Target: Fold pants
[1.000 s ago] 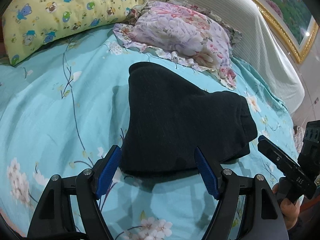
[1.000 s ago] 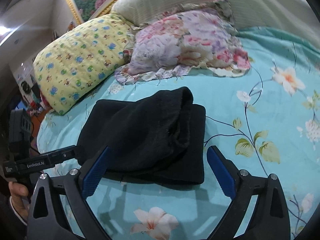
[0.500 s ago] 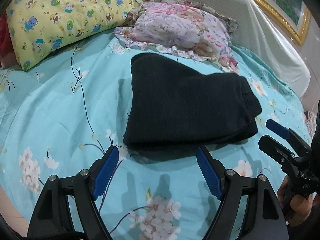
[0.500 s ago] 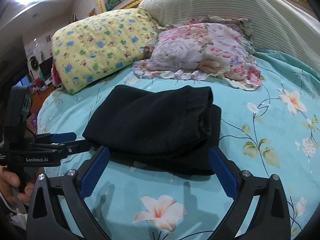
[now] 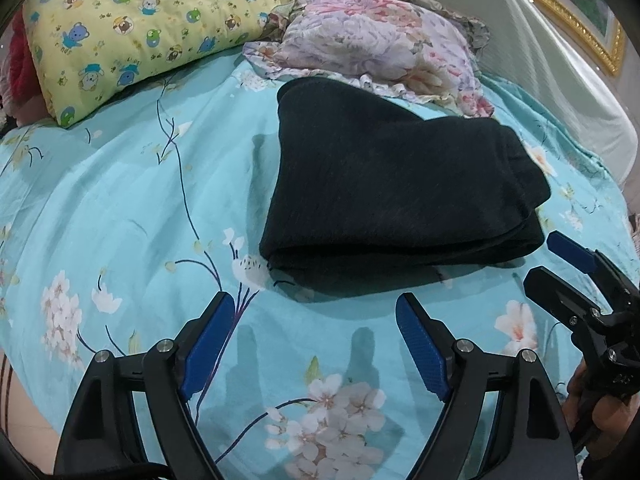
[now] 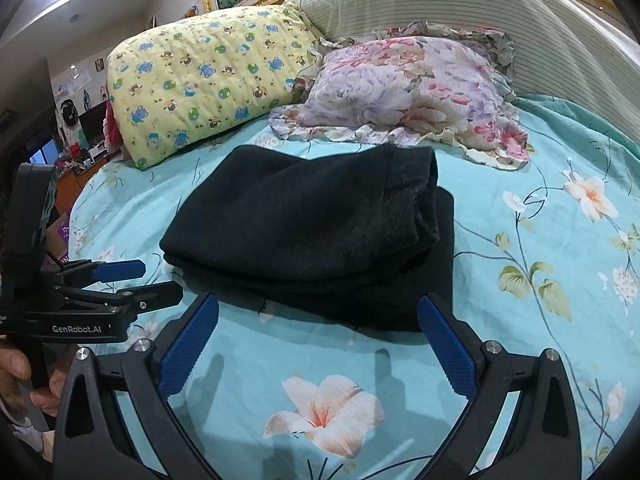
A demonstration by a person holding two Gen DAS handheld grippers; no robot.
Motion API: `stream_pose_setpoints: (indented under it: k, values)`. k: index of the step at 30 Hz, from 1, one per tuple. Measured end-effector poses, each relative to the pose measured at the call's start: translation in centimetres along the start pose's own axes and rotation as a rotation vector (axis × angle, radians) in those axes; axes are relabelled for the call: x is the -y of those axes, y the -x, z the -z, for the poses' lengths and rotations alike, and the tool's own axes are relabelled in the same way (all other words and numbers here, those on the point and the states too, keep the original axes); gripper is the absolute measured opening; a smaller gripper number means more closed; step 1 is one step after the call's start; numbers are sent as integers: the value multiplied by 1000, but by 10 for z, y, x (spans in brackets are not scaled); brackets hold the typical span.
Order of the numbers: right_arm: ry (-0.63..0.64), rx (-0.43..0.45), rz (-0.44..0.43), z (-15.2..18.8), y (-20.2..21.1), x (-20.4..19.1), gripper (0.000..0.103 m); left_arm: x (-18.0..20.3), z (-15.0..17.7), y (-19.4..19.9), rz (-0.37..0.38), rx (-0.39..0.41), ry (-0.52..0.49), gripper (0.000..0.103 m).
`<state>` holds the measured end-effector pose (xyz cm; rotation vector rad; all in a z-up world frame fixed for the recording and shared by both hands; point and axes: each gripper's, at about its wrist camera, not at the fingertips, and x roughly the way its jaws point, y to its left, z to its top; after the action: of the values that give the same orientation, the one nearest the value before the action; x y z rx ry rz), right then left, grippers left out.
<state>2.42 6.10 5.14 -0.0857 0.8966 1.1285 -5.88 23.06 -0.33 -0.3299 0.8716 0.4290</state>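
Observation:
The black pants [image 5: 392, 196] lie folded in a thick stack on the turquoise floral bedspread [image 5: 120, 208]; they also show in the right wrist view [image 6: 312, 232]. My left gripper [image 5: 316, 340] is open and empty, a little short of the stack's near edge. My right gripper [image 6: 318, 336] is open and empty, also just short of the near edge. Each gripper shows in the other's view: the right one at the right edge [image 5: 560, 268], the left one at the left edge [image 6: 132, 280], both apart from the pants.
A yellow cartoon pillow [image 6: 200, 80] and a floral ruffled pillow [image 6: 408, 88] lie behind the pants. A striped cream bolster [image 6: 480, 12] and a gilt picture frame [image 5: 560, 16] stand at the head. Room clutter shows beyond the bed's left edge [image 6: 72, 128].
Both grippers have drawn back from the folded pants, so more bedspread shows between the fingers and the stack. The pants have stayed put.

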Motion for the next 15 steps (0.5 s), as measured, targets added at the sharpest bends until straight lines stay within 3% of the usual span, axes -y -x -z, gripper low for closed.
stream_pose_setpoints:
  k: [15]
  values:
    - [-16,10,27,5,-13,-3,100,1,2,-10,-43,23,-21,84]
